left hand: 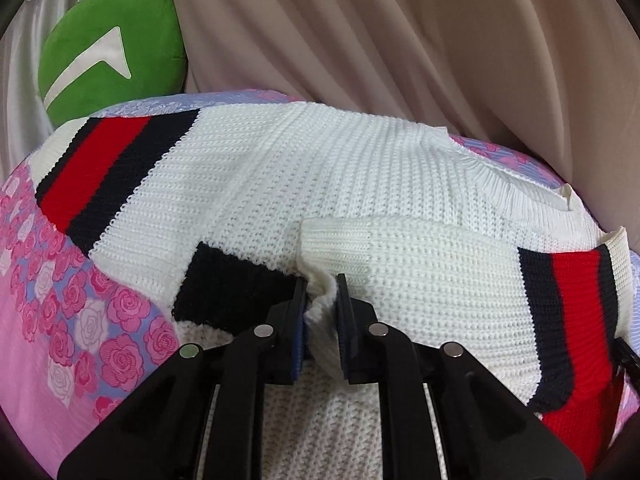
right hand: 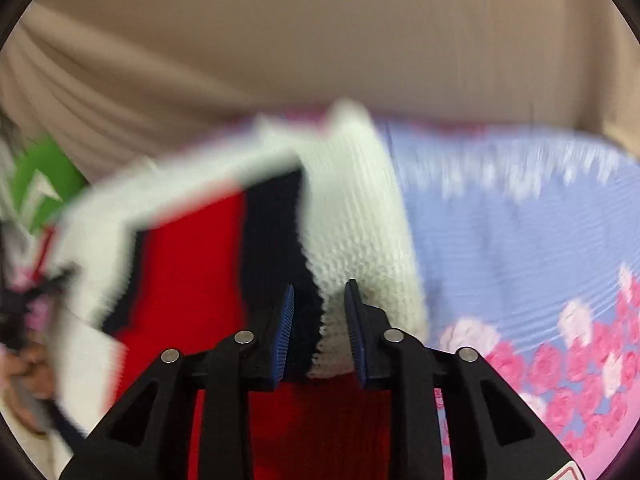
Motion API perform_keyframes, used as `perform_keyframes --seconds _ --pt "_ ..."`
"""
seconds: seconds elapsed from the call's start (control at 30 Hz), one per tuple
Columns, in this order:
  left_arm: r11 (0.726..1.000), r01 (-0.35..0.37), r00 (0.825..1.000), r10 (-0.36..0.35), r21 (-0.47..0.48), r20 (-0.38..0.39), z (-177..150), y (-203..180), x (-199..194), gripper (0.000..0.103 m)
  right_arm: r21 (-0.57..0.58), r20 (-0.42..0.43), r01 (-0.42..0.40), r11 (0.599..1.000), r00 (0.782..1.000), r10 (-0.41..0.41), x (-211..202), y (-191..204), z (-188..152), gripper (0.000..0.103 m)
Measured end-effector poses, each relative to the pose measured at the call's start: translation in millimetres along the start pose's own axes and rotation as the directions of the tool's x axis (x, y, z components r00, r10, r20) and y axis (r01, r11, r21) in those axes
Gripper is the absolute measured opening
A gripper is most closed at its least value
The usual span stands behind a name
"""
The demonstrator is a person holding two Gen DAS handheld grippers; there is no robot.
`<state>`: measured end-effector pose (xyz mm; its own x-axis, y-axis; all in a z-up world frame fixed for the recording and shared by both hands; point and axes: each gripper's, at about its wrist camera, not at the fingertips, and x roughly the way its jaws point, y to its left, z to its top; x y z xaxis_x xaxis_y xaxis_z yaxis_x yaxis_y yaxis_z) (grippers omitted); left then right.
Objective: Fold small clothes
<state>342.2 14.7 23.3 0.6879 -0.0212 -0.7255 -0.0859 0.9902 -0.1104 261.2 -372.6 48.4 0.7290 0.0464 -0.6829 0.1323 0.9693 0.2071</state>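
Black linkage arms of the left hand-held gripper fill the bottom of the left wrist view. Its blue-padded jaws stand nearly together and pinch a bunched fold of the white knit sweater; the pads press on the fabric from both sides. Just left of the pinch lies a black knit band of the same garment.

Beyond the jaws, the sweater lies spread on a bedsheet printed with pink roses on lilac. One sleeve is folded across the body and ends at the right in a red stripe edged in dark navy. A second striped sleeve lies at the upper left. A ribbed opening of the sweater points to the upper right.

The right hand-held gripper is likewise nearly closed, gripping the sweater where a dark stripe meets white knit. This view is motion-blurred; the red stripe hangs lifted to the left of the jaws, and the bedsheet is bare to the right.

A green cushion with a white mark sits behind the bed at the upper left, against a beige curtain.
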Motion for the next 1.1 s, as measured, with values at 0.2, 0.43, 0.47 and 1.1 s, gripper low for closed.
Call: perform_keyframes --seconds 0.2,0.43,0.47,1.1 --pt "0.996 0.008 0.997 -0.001 -0.087 0.075 6.7 55.1 -42.1 0.052 -0.002 0.063 -0.109 0.994 0.992 0.108 -62.0 19.2 -19.7 0.025" --pt "0.901 -0.057 0.988 0.112 -0.430 0.102 28.9 195.5 -56.6 0.080 -0.123 -0.026 -0.178 0.976 0.984 0.176 -63.7 51.7 -74.6 0.032" --pt "0.872 -0.050 0.992 0.098 -0.486 0.074 30.8 213.9 -48.4 0.080 -0.156 -0.026 -0.151 0.976 0.989 0.149 -62.2 57.8 -76.8 0.032" --pt "1.000 0.013 0.960 -0.007 -0.019 0.282 20.5 36.1 -127.8 0.006 -0.131 0.045 -0.115 0.985 0.992 0.122 -67.0 58.2 -81.2 0.047"
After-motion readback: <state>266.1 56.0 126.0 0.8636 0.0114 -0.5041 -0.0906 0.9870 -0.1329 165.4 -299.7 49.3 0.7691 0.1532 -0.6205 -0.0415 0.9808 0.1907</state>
